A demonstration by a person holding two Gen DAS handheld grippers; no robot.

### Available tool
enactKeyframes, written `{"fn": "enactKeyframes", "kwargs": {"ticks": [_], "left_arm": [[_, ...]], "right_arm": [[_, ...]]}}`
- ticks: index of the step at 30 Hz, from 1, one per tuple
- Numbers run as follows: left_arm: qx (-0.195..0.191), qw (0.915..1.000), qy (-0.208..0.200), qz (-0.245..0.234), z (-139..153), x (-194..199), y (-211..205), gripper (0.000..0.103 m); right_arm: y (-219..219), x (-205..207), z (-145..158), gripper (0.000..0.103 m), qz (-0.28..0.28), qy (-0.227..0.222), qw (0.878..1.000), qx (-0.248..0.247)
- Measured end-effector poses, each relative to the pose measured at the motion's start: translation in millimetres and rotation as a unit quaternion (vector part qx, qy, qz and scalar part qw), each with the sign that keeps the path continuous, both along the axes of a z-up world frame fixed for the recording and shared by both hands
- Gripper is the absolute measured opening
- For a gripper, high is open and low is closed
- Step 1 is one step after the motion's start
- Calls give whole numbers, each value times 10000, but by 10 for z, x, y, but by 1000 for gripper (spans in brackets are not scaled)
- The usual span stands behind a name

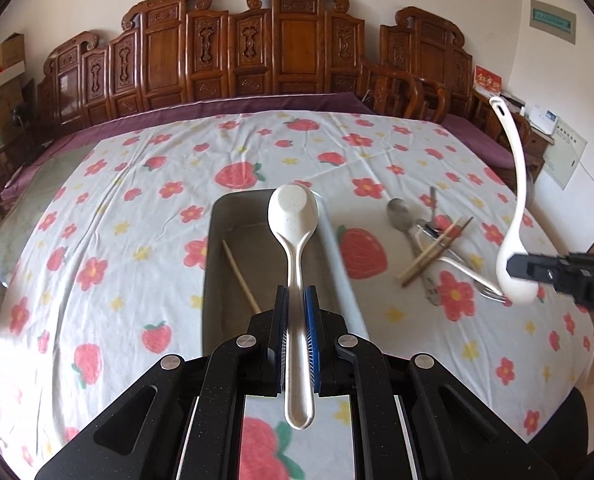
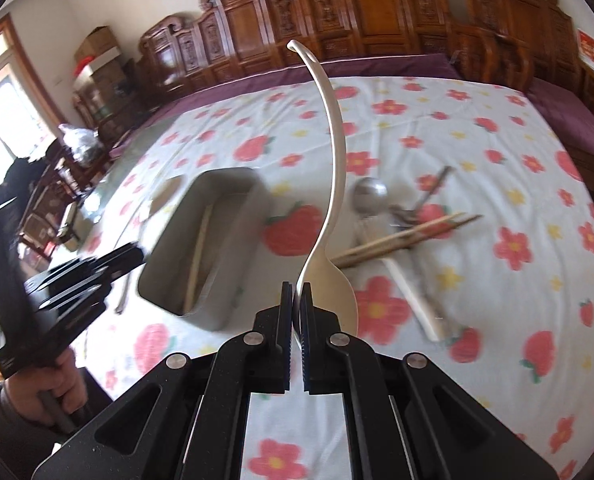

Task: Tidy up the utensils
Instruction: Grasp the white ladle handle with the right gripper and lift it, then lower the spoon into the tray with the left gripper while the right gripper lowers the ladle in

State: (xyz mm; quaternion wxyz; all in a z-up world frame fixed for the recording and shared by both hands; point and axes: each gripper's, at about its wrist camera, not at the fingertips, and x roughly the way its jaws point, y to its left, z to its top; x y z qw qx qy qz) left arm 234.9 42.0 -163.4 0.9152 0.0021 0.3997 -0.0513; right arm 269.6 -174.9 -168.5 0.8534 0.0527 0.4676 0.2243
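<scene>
Left gripper (image 1: 295, 300): clamped on the handle of a speckled white spoon (image 1: 295, 216), gripped about halfway along, so that the bowl sticks out ahead and the tail end hangs behind the pads.
Speckled white spoon, position: held in the air over the grey tray (image 1: 217, 264), bowl above the tray's far end; it looks lined up with the tray's long side, probably for laying it in lengthwise.
Right gripper (image 2: 295, 294): closed tight on the rim of a white ladle (image 2: 337, 184), pinching the edge of the bowl, since that thin lip fits between the jaws.
White ladle, position: lifted clear of the cloth, bowl low at the jaws, its curved handle rising to a hooked tip; carried to the right of the tray, above the loose pile.
Grey tray: rectangular, open-topped, set on the strawberry-print cloth (image 1: 137, 184); evidently the collecting place.
Tray contents: one wooden chopstick (image 1: 241, 276) lying along the floor near the left wall.
Loose pile: metal spoon (image 1: 399, 210), wooden chopsticks (image 1: 437, 250), a fork and other metal pieces crossed over one another, right of the tray, not yet sorted.
Holder: a hand (image 2: 57, 384) grips the handle of the left tool.
Stage, judged: two utensils in transit, the pile to follow.
</scene>
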Motion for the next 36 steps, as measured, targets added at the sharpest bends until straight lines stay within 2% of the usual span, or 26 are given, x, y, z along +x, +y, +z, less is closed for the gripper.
{"fn": "enactKeyframes", "kwargs": {"ticks": [12, 24, 25, 27, 36], "left_arm": [[-27, 9998, 158, 112, -145, 311, 185, 8], [-45, 9997, 237, 74, -224, 470, 227, 8], [-124, 9996, 257, 84, -213, 467, 252, 10], [-186, 9994, 271, 82, -181, 444, 285, 30], [14, 9999, -48, 117, 49, 141, 502, 31]], "right_arm": [[550, -25, 1, 5, 397, 103, 9990, 161], [674, 57, -91, 5, 447, 249, 9985, 175], [676, 70, -95, 5, 455, 256, 9985, 193], [710, 90, -99, 5, 486, 269, 9982, 220], [1055, 191, -133, 5, 736, 355, 9961, 340]]}}
